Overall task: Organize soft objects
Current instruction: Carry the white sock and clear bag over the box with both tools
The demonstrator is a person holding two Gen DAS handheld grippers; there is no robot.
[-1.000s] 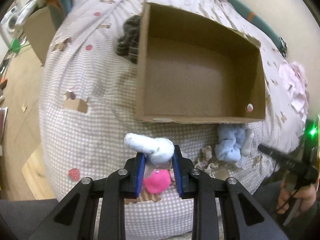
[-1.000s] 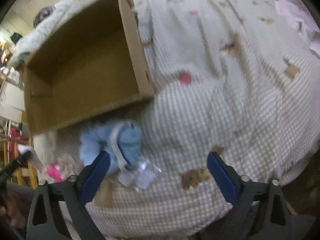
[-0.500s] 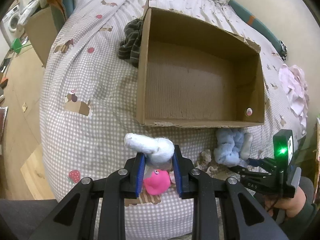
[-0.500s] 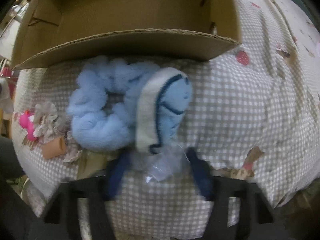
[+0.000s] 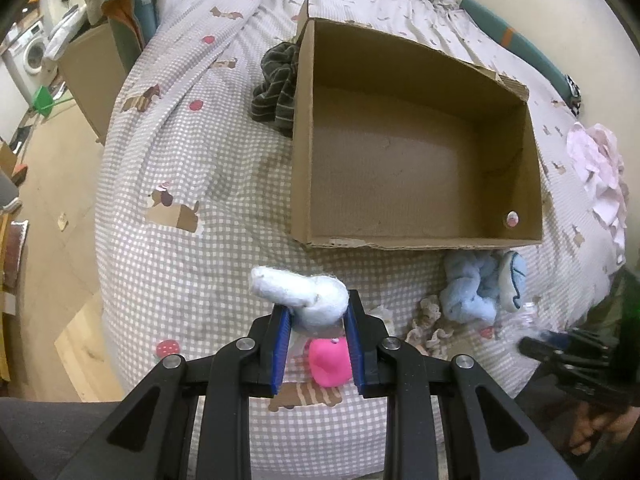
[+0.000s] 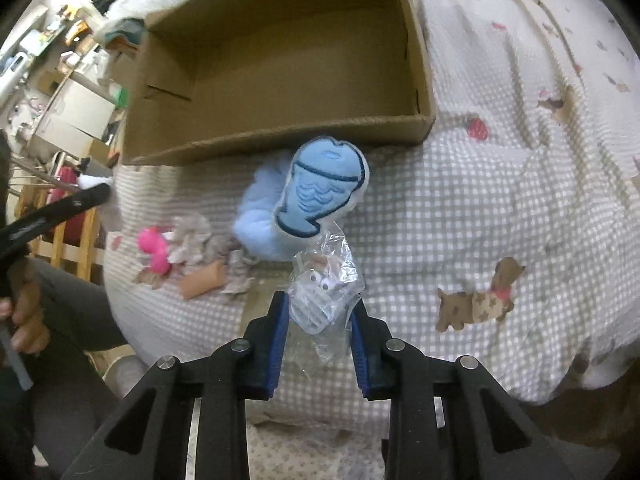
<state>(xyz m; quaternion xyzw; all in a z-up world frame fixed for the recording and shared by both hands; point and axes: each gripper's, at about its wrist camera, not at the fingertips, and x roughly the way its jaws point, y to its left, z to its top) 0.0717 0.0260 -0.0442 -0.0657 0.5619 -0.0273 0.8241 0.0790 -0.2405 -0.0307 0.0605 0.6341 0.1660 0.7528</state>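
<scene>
At this stage we found the cardboard box (image 5: 416,160) on the bed (image 5: 180,152) holding no soft objects, only a small round item in one corner, so we judged the sorting barely begun. Our left gripper (image 5: 318,312) had its jaws narrowed on the white plush toy (image 5: 300,292), raised above the pink toy (image 5: 330,364), while the right gripper (image 6: 320,312) had just been closing its jaws on the clear plastic wrapper (image 6: 324,288) attached to the blue fish plush (image 6: 320,188). The light blue fluffy item (image 5: 468,292) and the beige scraps (image 5: 430,320) lay just outside the box's near wall.
</scene>
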